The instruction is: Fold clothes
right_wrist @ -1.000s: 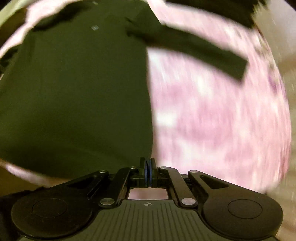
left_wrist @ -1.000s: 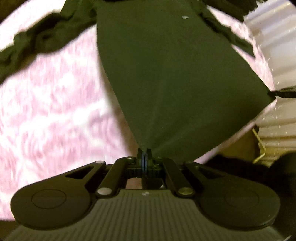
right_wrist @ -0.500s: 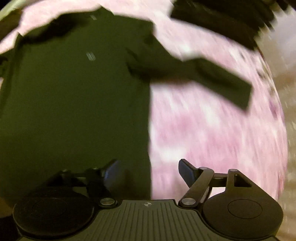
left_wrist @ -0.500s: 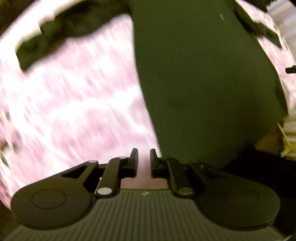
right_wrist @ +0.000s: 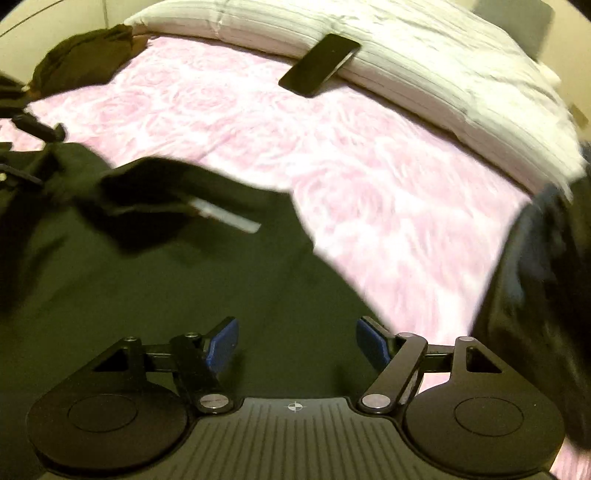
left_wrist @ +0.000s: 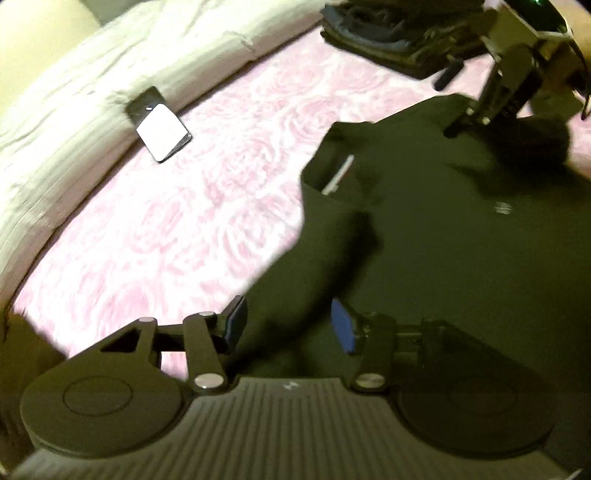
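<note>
my left gripper [left_wrist: 290, 325] stands with its jaws wide apart and nothing clamped; a dark sleeve of the dark green shirt [left_wrist: 461, 266] runs up through the gap between the blue pads [left_wrist: 343, 326], but they don't press on it. my right gripper [right_wrist: 295, 343] is spread just as wide and holds nothing, hovering over the shirt body. the shirt lies spread on the pink rose-patterned bedspread [right_wrist: 369, 166], collar end away from me, with a white neck label [right_wrist: 225, 216] showing at the collar. in the left view the right gripper's body [left_wrist: 506, 85] sits over the far edge of the shirt. a phone [right_wrist: 319, 64] leans against the pale quilt [right_wrist: 424, 55], and a stack of dark clothes [left_wrist: 388, 33] lies beyond the shirt.
</note>
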